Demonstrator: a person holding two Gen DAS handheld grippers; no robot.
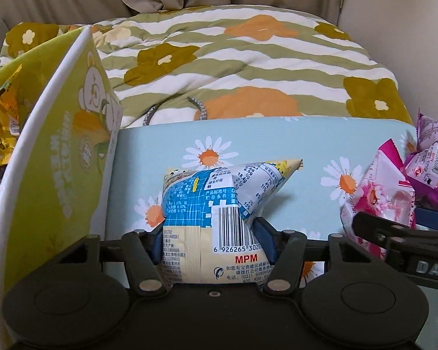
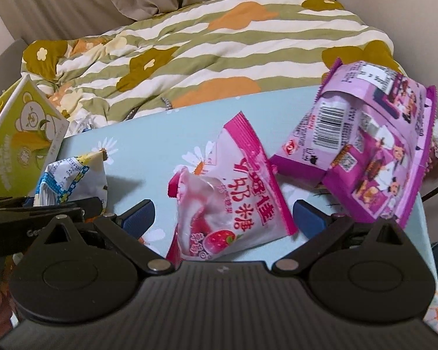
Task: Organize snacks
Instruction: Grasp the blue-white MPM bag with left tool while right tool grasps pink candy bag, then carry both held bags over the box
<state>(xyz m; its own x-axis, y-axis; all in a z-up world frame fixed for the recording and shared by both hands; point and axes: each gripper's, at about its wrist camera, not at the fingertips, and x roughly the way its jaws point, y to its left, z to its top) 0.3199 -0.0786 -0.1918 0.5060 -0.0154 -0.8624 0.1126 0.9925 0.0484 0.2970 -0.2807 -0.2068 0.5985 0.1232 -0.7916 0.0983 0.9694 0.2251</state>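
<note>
While the left hand-held gripper pinches the blue-and-white snack packet, lift it clear of the green box wall before releasing inside. Right hand-held gripper stands wide around the pink candy bag; close on its middle.

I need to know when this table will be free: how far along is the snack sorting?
Some yellow packets already sit in the green box. The left gripper is shut on the blue-and-white packet. The right gripper is open around the pink packet; the purple packets remain on the table.

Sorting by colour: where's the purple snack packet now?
Right wrist view, upper right: the purple snack packet lies on the daisy tablecloth, beside the pink strawberry packet.
</note>
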